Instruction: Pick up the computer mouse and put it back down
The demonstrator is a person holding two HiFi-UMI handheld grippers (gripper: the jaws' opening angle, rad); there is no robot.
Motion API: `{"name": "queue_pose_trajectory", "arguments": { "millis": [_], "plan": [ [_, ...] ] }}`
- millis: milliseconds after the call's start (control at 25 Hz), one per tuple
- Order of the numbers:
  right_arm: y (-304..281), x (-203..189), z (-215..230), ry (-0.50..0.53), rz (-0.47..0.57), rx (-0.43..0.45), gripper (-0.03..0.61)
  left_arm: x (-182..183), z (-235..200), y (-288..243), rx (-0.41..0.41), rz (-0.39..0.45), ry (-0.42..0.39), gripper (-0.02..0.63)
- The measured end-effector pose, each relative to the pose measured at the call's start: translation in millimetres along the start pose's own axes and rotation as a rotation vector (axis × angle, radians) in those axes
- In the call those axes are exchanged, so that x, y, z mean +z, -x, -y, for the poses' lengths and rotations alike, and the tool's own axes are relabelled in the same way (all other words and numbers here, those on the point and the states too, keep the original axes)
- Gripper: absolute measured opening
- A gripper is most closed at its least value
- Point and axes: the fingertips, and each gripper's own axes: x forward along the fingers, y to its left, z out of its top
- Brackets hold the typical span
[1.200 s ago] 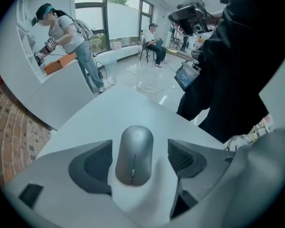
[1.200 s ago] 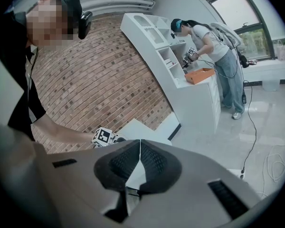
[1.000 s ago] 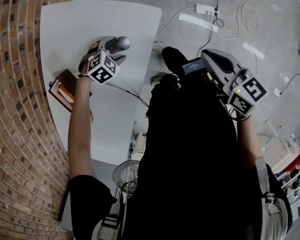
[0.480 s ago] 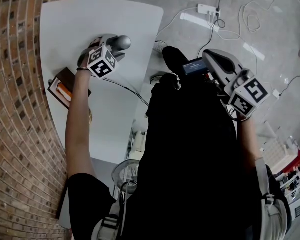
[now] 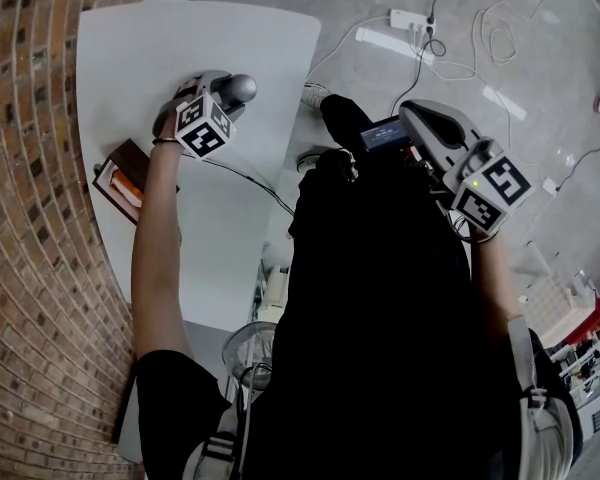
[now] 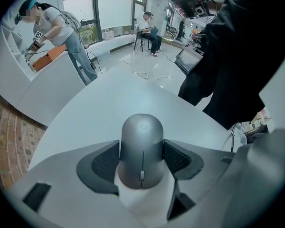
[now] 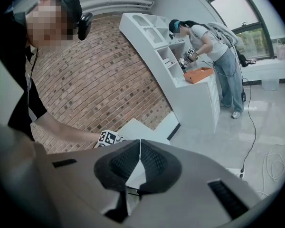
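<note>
A grey computer mouse (image 6: 141, 151) lies on the white table (image 6: 85, 108), near its right edge in the head view (image 5: 238, 89). My left gripper (image 6: 141, 161) points steeply down over it. Its jaws are closing, and the dark pads (image 6: 104, 161) touch the mouse's two sides. The mouse still rests on the table. My right gripper (image 5: 412, 120) hangs off to the right above the floor, away from the table. In the right gripper view it (image 7: 140, 144) is shut, its pad tips meeting with nothing between them.
A brown box-like thing (image 5: 120, 180) sits at the table's left edge by the brick wall (image 5: 30, 218). A thin cable (image 5: 245, 178) runs across the table. A power strip (image 5: 412, 18) and loose cords lie on the floor. Other people (image 6: 61, 27) stand farther off.
My left gripper has shifted slightly over the mouse, its marker cube a little higher in the head view. The right gripper has not moved.
</note>
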Motion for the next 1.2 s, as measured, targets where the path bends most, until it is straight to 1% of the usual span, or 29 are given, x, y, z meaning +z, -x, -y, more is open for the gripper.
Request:
{"name": "queue_pose_trajectory", "arguments": {
  "millis": [160, 400, 800, 1040, 1200],
  "plan": [
    [0, -2, -1, -0.006, 0.002, 0.005, 0.018, -4, 1, 1, -0.017, -0.008, 0.013, 0.307],
    [3, 0, 2, -0.002, 0.003, 0.004, 0.018, 0, 0, 1, -0.027, -0.022, 0.004, 0.301],
    [2, 4, 6, -0.001, 0.010, -0.001, 0.017, -1, -1, 2, -0.021, -0.052, 0.009, 0.290],
    [5, 7, 9, 0.001, 0.016, -0.002, 0.018, 2, 0, 8, -0.013, -0.053, 0.009, 0.287],
    [6, 10, 10, 0.006, 0.016, 0.010, 0.017, 7, 2, 16, -0.011, -0.035, 0.031, 0.284]
  ]
}}
